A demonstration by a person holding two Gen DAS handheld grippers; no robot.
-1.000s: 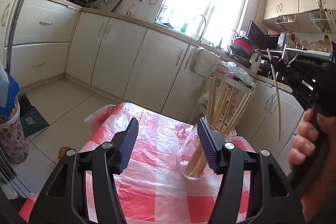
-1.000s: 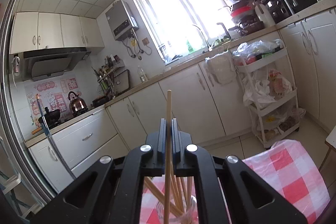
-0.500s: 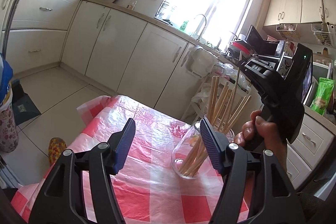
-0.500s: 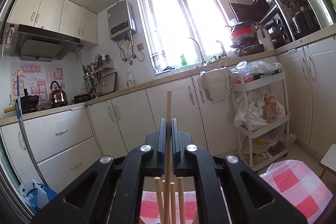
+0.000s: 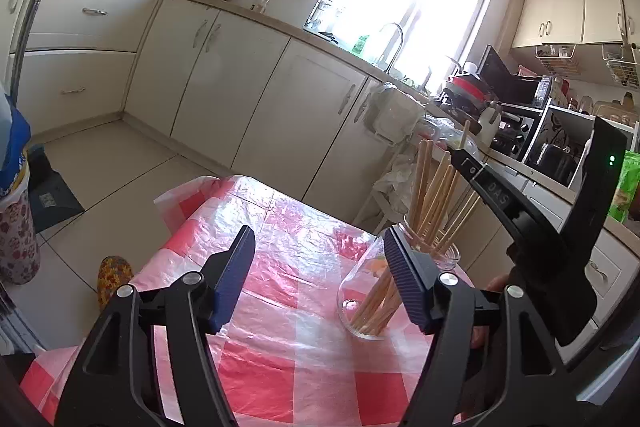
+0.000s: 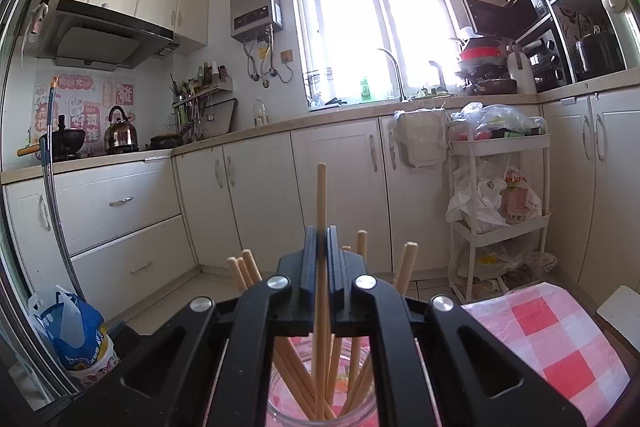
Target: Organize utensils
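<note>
A clear glass jar (image 5: pixel 360 311) stands on the red-and-white checked tablecloth (image 5: pixel 280 307) and holds several wooden chopsticks (image 5: pixel 424 187). My right gripper (image 6: pixel 321 239) hovers right above the jar (image 6: pixel 280 403), shut on one upright chopstick (image 6: pixel 321 203) whose lower end reaches down among the others in the jar. In the left wrist view the right gripper (image 5: pixel 460 157) comes in from the right over the jar's mouth. My left gripper (image 5: pixel 318 233) is low over the cloth, its jaws opening with nothing between the pads. The jar sits just behind its right finger.
A white trolley (image 6: pixel 496 219) stuffed with plastic bags stands by the cabinets beyond the table. On the floor to the left are a blue bag (image 6: pixel 68 331) and a patterned slipper (image 5: pixel 114 275). A white edge (image 6: pixel 620 307) shows right of the table.
The right gripper has come down with its chopstick and rolled upright; the stick's lower end now sits inside the jar. The left gripper's jaws have spread a little wider.
</note>
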